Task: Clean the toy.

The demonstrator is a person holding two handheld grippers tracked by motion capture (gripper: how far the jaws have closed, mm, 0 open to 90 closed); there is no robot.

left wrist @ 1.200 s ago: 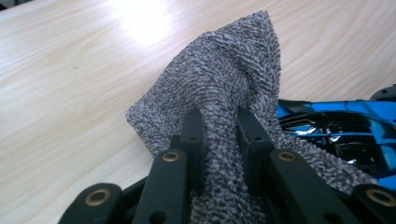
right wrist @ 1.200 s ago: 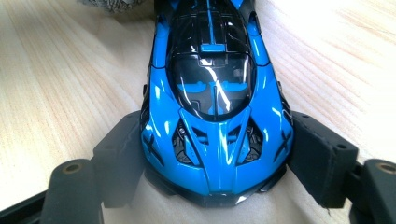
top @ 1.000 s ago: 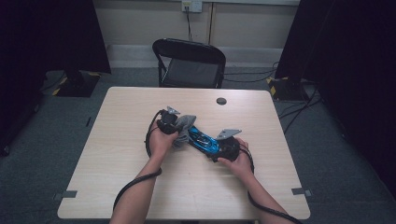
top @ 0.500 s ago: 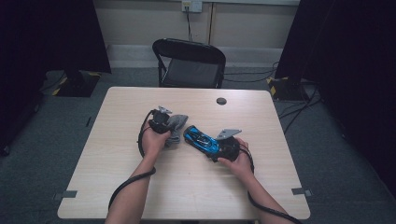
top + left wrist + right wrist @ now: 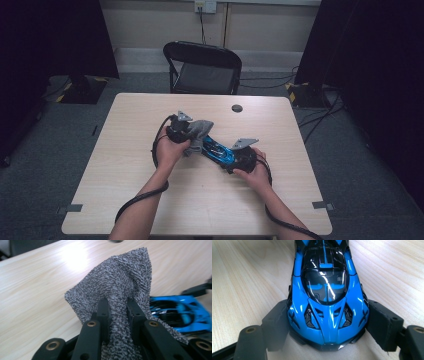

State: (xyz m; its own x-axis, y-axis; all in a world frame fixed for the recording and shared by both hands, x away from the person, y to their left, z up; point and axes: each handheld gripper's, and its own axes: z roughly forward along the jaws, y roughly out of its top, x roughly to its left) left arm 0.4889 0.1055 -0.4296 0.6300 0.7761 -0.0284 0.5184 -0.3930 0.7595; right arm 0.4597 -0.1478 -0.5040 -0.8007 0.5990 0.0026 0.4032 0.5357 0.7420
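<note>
A blue and black toy car (image 5: 327, 290) rests on the table, and my right gripper (image 5: 328, 327) is shut on its near end, one jaw on each flank. In the high view the car (image 5: 217, 150) lies slantwise between both hands, with the right gripper (image 5: 232, 159) at its lower right end. My left gripper (image 5: 118, 307) is shut on a grey knitted cloth (image 5: 117, 285) that bunches up past the jaws. From above, the cloth (image 5: 199, 131) hangs from the left gripper (image 5: 187, 135) over the car's upper left end. The car (image 5: 180, 315) lies just right of the cloth.
The light wooden table (image 5: 125, 175) has a small black round thing (image 5: 237, 108) near its far edge. A black folding chair (image 5: 202, 65) stands behind the table. Dark curtains hang at both sides, and cables run on the floor at the right.
The left gripper with the cloth drew away to the left half a second ago and has come back to the car's far end, a little higher. The right gripper and the car kept still.
</note>
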